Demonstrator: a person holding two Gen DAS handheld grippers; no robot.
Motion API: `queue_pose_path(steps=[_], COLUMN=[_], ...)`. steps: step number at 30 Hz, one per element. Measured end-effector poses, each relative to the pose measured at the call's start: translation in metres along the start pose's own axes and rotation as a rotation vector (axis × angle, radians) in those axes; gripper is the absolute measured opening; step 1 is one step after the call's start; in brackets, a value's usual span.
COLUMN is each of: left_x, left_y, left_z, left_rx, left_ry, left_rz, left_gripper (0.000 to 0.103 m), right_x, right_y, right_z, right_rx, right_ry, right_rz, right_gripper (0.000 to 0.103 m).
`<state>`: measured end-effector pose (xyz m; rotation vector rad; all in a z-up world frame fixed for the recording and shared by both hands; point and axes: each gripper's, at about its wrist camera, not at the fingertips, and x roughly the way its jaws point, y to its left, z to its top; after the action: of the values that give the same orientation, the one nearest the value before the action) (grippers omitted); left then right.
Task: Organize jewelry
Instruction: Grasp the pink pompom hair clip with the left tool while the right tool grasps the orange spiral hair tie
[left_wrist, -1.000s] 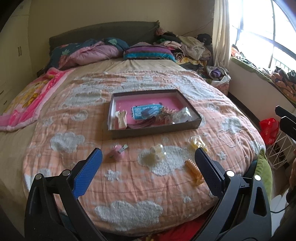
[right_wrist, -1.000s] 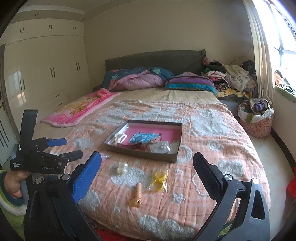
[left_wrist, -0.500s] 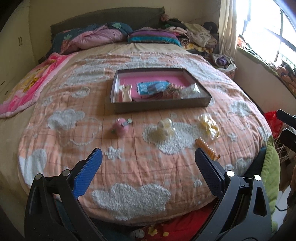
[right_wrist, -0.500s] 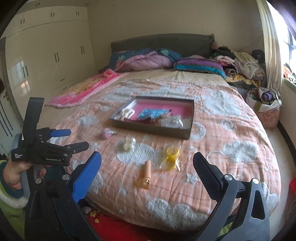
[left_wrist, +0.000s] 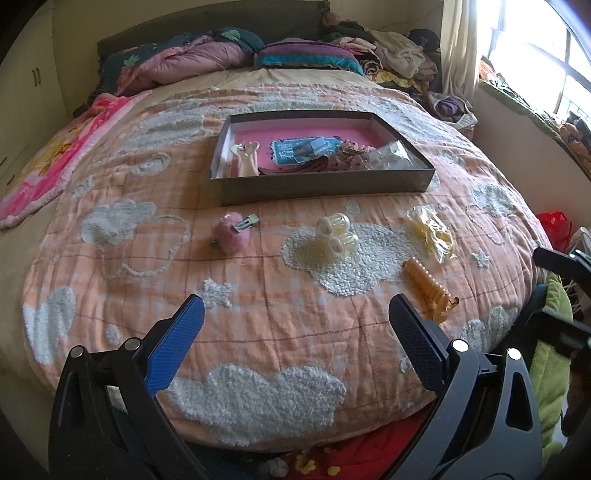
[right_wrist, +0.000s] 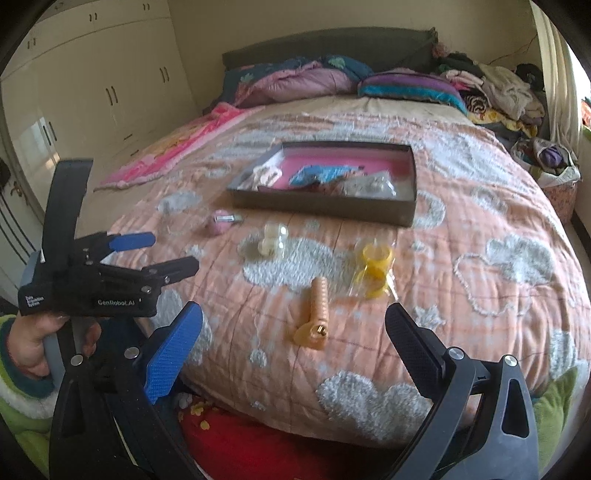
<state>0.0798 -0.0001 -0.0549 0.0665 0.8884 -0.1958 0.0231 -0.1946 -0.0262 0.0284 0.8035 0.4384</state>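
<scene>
I've brought both tools closer over the bed (left_wrist: 110, 280); left tool (left_wrist: 295, 325) and right tool (right_wrist: 293, 328) spread apart, empty, nearing the orange clip (right_wrist: 317, 314).

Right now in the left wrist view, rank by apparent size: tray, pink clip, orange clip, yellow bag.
1. Tray, by far.
2. Orange clip and yellow bag: look alike, unranked; the clip lies nearer the camera.
3. Pink clip.

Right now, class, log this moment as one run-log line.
left gripper: open, empty | right gripper: open, empty | orange hair claw, pink fuzzy clip: on bedspread, outside tray
</scene>
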Motion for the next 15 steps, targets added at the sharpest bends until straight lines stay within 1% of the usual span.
queue_pose_path(steps=[10,15], left_x=[0.020,0.032], left_y=[0.008,0.018], left_z=[0.007,0.012], left_rx=[0.005,-0.007], left_ry=[0.002,0.006], left_rz=[0.021,0.033], left_gripper=[0.093,0.093], right_x=[0.029,0.049], right_y=[-0.010,-0.016], right_z=[-0.005,-0.008], right_rx=[0.027,0.043], right_ry=[0.050,0.092], right_rz=[-0.027,-0.028], right_gripper=[0.099,0.098])
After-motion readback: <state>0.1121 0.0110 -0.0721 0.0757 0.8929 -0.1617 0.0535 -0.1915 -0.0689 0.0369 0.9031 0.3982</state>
